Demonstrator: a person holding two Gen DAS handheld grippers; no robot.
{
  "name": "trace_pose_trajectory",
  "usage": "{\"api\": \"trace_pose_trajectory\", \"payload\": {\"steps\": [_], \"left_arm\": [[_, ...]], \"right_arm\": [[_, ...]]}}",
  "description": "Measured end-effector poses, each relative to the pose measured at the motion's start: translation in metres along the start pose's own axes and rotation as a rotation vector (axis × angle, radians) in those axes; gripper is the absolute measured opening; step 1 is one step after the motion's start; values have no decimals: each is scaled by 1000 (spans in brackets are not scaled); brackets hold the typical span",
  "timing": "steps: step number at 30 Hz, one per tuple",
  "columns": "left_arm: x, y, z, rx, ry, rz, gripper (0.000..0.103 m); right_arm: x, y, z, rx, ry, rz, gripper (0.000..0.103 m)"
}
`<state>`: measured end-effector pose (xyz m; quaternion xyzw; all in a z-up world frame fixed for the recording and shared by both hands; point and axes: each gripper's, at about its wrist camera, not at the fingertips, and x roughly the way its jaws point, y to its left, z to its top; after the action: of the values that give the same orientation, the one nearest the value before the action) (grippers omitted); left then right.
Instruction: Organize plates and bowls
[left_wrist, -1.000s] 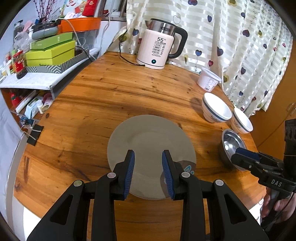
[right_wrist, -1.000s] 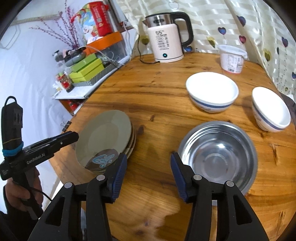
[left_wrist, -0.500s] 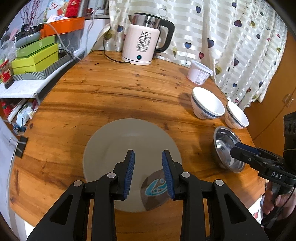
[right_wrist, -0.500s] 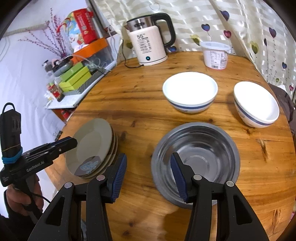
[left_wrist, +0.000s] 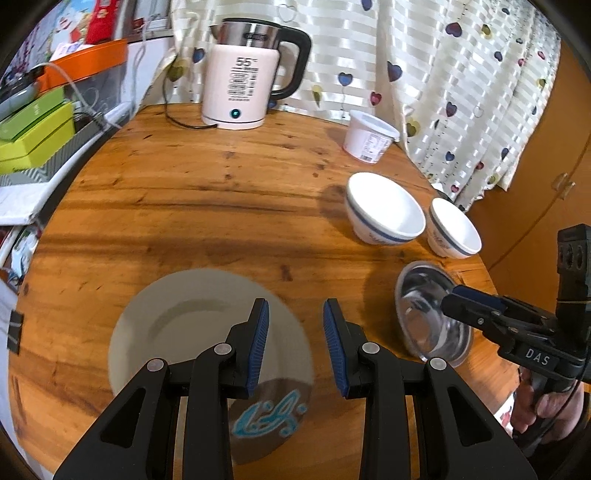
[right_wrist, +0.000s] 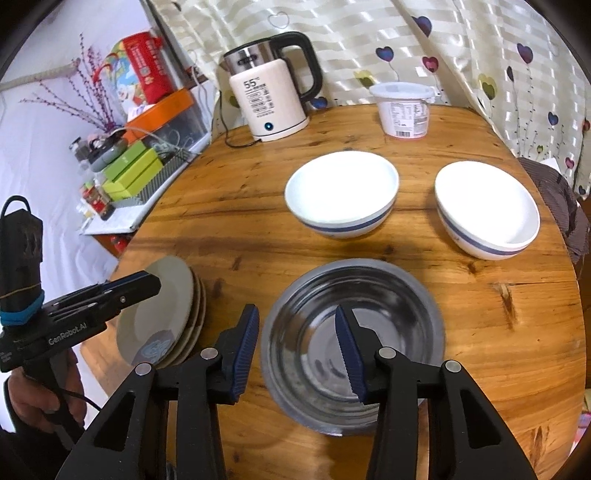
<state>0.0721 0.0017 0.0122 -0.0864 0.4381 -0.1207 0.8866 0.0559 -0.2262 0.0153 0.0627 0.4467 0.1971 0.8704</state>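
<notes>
A stack of grey plates (left_wrist: 192, 332) (right_wrist: 162, 314) with a blue motif lies at the near left of the round wooden table (left_wrist: 184, 192). My left gripper (left_wrist: 295, 314) (right_wrist: 147, 284) hovers open over the stack's right edge, nothing between its fingers. A steel bowl (right_wrist: 388, 295) (left_wrist: 421, 314) sits at the near right. My right gripper (right_wrist: 297, 317) (left_wrist: 469, 299) straddles the bowl's left rim, one finger outside and one over the inside. Its jaws are closing but do not visibly press the rim. Two white bowls with blue bands (right_wrist: 341, 192) (right_wrist: 484, 210) stand behind it.
A pink electric kettle (right_wrist: 269, 99) with its cord and a white plastic tub (right_wrist: 404, 110) stand at the table's far edge before a heart-patterned curtain. A shelf with green boxes (left_wrist: 33, 129) adjoins the table on the left. A hand (right_wrist: 48, 398) holds each gripper's handle.
The left gripper has drifted right, from over the plates' middle to their right edge. The right gripper has moved right onto the steel bowl's left rim, and its jaws have narrowed a little.
</notes>
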Motion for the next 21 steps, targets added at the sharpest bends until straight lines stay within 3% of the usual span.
{"api": "trace_pose_trajectory", "payload": {"steps": [14, 21], "left_arm": [[31, -33, 48, 32, 55, -80, 32], [58, -41, 68, 42, 77, -83, 32]], "right_arm": [[9, -39, 30, 103, -33, -23, 29], [22, -49, 43, 131, -30, -16, 27]]}}
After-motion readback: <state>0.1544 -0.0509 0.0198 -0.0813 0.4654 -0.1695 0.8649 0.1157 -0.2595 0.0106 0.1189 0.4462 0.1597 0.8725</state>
